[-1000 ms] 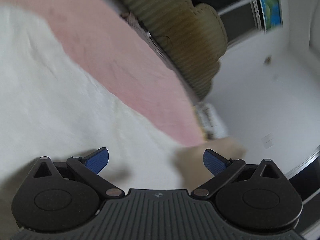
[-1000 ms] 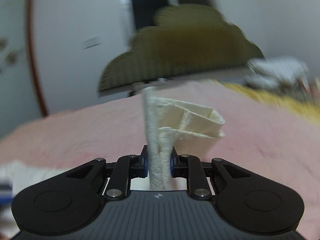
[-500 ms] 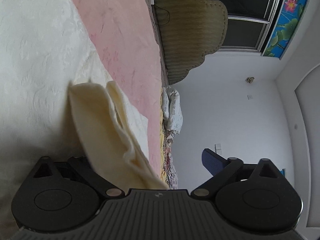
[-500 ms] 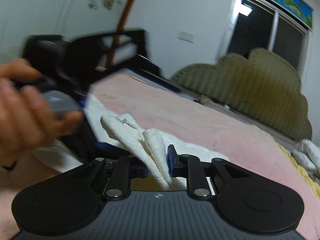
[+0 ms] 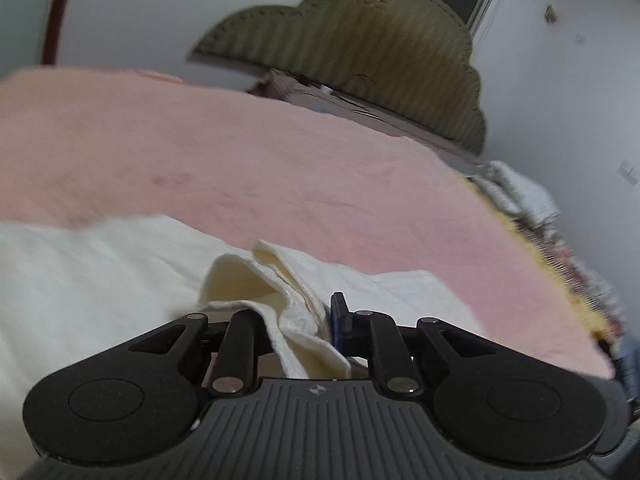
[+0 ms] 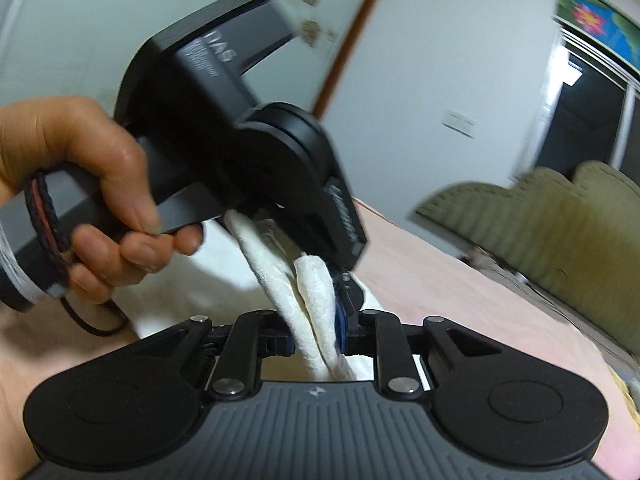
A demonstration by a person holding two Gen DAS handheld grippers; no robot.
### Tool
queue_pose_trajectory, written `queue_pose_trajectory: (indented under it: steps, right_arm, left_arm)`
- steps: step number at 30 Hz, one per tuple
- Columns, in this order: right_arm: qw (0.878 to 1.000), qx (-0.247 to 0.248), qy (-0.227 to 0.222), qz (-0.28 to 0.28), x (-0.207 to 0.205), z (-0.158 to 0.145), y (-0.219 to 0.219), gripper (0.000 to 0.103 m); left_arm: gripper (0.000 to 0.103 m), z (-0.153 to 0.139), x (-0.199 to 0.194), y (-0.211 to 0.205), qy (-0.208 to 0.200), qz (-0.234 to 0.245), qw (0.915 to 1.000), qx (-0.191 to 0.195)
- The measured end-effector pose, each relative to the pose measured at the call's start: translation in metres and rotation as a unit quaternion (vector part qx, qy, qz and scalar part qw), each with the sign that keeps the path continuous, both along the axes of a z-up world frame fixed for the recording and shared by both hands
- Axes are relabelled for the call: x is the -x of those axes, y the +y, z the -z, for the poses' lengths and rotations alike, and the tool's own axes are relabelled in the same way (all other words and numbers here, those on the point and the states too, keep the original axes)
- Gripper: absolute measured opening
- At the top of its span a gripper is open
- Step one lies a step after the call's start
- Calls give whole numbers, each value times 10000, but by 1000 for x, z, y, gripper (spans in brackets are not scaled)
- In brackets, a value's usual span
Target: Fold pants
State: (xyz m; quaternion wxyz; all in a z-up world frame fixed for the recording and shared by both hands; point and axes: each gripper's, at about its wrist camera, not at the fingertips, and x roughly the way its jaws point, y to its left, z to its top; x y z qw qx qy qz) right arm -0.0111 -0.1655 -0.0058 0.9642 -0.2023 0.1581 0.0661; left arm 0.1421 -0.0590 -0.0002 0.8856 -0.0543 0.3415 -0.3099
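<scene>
The cream pants (image 5: pixel 100 280) lie on the pink bed (image 5: pixel 240 160), below the olive headboard (image 5: pixel 360 48). The left hand-held gripper (image 5: pixel 304 316) has just closed its jaws on a bunched fold of them. The right hand-held gripper (image 6: pixel 316 332) pinches another fold, just beside the left hand (image 6: pixel 80 184).

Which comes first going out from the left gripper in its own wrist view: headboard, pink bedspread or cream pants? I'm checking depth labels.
1. cream pants, pinched in the left gripper.
2. pink bedspread, just beyond.
3. headboard, at the far wall.
</scene>
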Motion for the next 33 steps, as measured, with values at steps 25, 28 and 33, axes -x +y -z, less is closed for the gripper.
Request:
queue_pose_trajectory:
  steps: [25, 28, 33]
  right_arm:
    - [9962, -324, 777, -233, -16, 9, -4, 62]
    - [9954, 53, 840, -456, -15, 22, 14, 62]
    - [9937, 828, 684, -323, 2, 47, 41, 62]
  left_arm:
    - [84, 30, 33, 57, -1168, -815, 9625, -2309]
    - [92, 36, 42, 72, -1246, -860, 9577, -2447]
    - [92, 32, 41, 104, -857, -1065, 9688, -2068]
